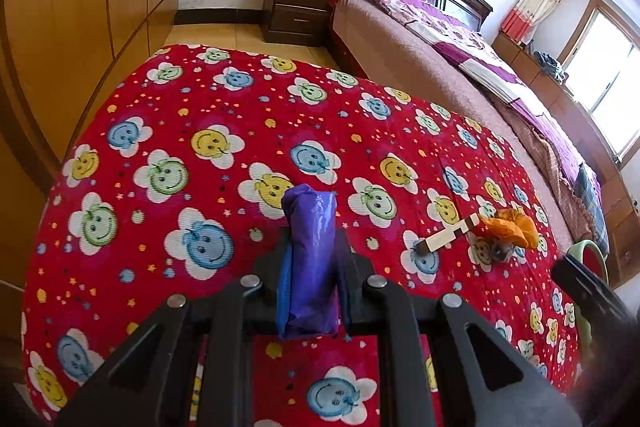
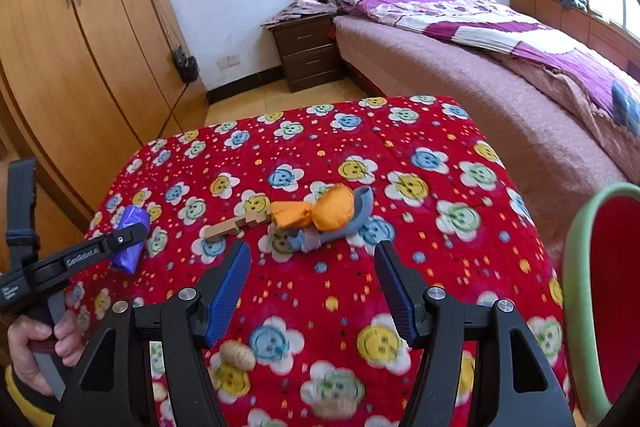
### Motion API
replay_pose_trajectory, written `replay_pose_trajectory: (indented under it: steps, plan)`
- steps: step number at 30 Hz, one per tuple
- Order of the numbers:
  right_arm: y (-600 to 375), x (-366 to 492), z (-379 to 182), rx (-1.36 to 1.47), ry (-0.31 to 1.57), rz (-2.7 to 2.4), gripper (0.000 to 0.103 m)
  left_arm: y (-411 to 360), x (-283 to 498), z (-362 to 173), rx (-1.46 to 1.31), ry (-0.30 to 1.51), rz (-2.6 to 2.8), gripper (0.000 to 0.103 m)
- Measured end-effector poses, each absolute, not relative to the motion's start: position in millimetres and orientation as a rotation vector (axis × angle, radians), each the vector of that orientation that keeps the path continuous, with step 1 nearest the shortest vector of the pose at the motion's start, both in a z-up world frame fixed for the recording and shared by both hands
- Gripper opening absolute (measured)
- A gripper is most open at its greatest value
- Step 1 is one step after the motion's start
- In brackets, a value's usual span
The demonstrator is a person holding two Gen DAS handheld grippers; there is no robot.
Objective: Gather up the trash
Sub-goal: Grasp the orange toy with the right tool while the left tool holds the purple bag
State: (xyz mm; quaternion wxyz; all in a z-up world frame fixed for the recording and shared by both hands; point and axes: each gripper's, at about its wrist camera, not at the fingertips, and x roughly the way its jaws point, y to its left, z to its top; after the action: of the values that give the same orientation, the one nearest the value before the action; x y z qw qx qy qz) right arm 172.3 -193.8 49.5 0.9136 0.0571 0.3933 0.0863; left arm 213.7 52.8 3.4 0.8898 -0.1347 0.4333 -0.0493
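The left gripper, a black two-finger tool with blue pads, has its jaws pressed against both sides of a crumpled purple plastic roll. The person's bare left hand wraps its handle from below. The right gripper, of the same black build, holds its ribbed blue pads spread wide apart, gripping nothing.

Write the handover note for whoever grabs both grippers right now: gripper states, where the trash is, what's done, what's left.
Left gripper: shut on the purple bag roll, held above the red smiley cloth.
Right gripper: open, empty, pointing at the pile.
On the cloth: orange wrapper, grey scrap beneath it, notched wooden piece beside it.
Bin with green rim, red inside, stands off the cloth's right edge.
Done: only the roll lifted.
Left: wrapper, scrap and wooden piece not yet collected.
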Motion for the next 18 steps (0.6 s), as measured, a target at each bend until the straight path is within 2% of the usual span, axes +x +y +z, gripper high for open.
replay_pose_trajectory:
  steps: [8,13,14,15,17,18]
  plan:
    - [-181,205,40,0.038,0.783,0.211,0.066,46,215,-6,-0.277,0.898,-0.128,0.018]
    - [-181,220,22,0.058,0.828,0.213,0.065,46,215,-6,-0.284,0.893,-0.144,0.018]
    - [-182,221,17,0.068,0.835,0.212,0.063,46,215,-7,-0.286,0.893,-0.147,0.018]
    - [-182,221,14,0.074,0.839,0.210,0.055,47,215,-7,-0.287,0.892,-0.149,0.018]
    - [-183,221,9,0.079,0.842,0.201,0.052,47,215,-7,-0.287,0.892,-0.152,0.018]
    - [-184,221,8,0.086,0.844,0.205,0.047,47,215,-7,-0.288,0.892,-0.153,0.018]
